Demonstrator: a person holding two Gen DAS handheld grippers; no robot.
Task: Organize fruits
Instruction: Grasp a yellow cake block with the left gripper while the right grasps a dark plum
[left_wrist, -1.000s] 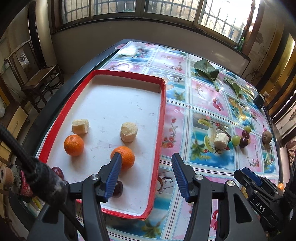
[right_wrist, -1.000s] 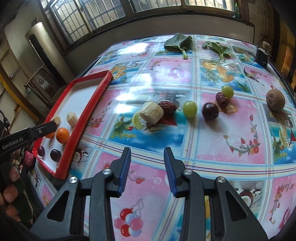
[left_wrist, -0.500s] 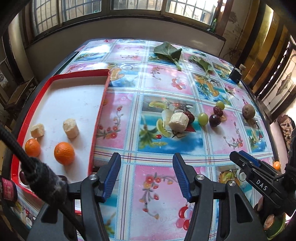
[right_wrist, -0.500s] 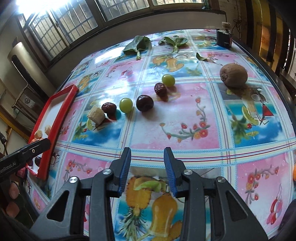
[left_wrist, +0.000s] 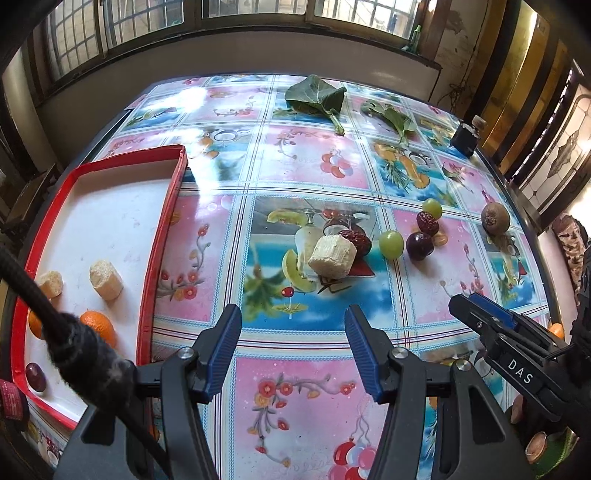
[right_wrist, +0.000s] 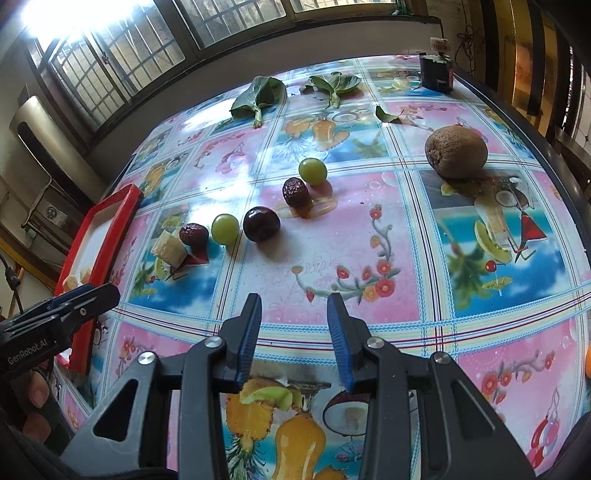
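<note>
Swung off the red tray (left_wrist: 162, 236) toward loose fruit on the surface (left_wrist: 314, 177), both tongs spread, empty; best to centre left tongs (left_wrist: 293, 345) over pale chunk (left_wrist: 332, 252), drop straight, pinch flat sides.

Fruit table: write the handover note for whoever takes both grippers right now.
Left gripper: open, nothing between the fingers, over the tablecloth right of the tray.
Right gripper: open, empty, over the cloth short of the loose fruit.
Done: in the tray are two pale chunks, two oranges and a dark fruit.
Left on the cloth: a pale chunk, two red dates, two green grapes, a dark plum and a kiwi farthest right. An orange thing peeks in at the right edge; unclear.
Leaves lie at the far side.
</note>
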